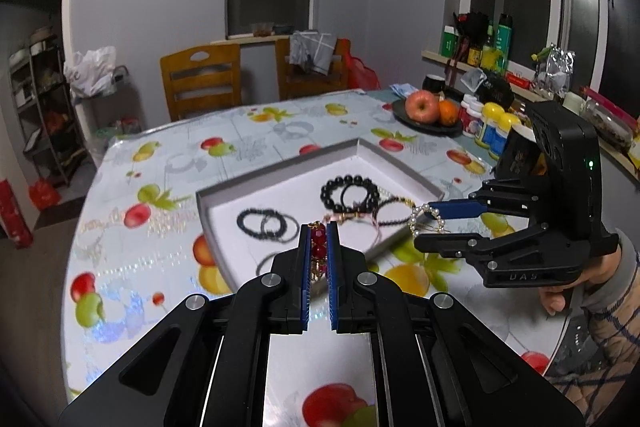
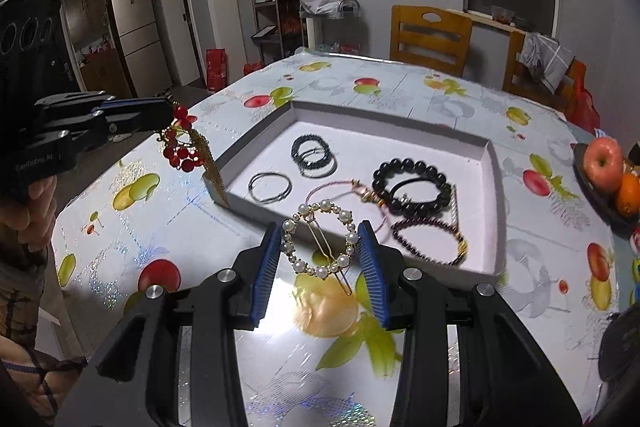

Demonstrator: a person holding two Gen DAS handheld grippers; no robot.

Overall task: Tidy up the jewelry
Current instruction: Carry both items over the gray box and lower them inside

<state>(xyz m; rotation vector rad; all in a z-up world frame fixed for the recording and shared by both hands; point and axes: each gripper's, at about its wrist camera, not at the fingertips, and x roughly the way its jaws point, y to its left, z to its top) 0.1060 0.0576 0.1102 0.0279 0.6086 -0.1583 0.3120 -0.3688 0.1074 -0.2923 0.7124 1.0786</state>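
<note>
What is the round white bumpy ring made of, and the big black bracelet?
The pearl hair clip: glossy white beads, probably faux pearl, on shiny gold-coloured metal. The black bead bracelet in the white tray: polished dark beads with highlights, maybe stone, glass or plastic.

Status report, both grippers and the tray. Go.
Left gripper shut on red bead piece, held above the table beside the tray. Right gripper shut on pearl hair clip, near tray edge. Bracelets already inside; nothing blocking.
</note>
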